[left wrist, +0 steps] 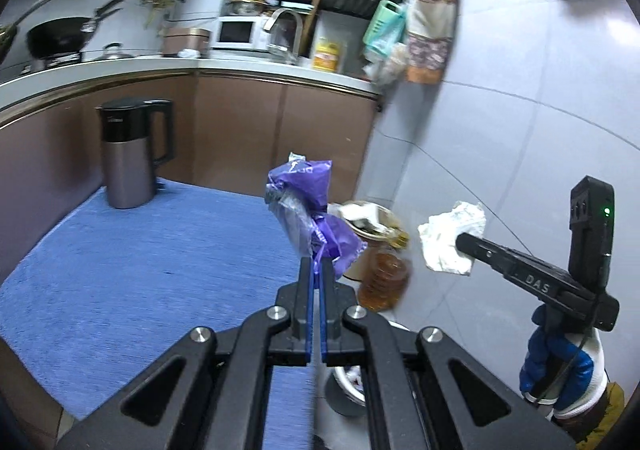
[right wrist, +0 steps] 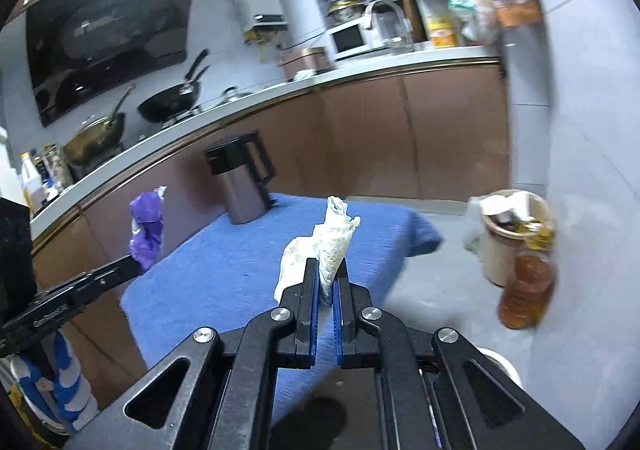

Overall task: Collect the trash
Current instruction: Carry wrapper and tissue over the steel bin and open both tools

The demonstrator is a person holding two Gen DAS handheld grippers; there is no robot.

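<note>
My left gripper is shut on a crumpled purple plastic wrapper and holds it in the air above the blue table edge; it also shows at the left of the right wrist view. My right gripper is shut on a crumpled white paper tissue, also held in the air; it shows at the right of the left wrist view. A beige trash bin with rubbish in it stands on the floor by the wall, ahead and below; it shows behind the wrapper in the left wrist view.
A blue cloth covers the table. A grey and black kettle stands at its far corner. An amber bottle of oil stands on the floor against the bin. Brown kitchen cabinets and a counter run behind.
</note>
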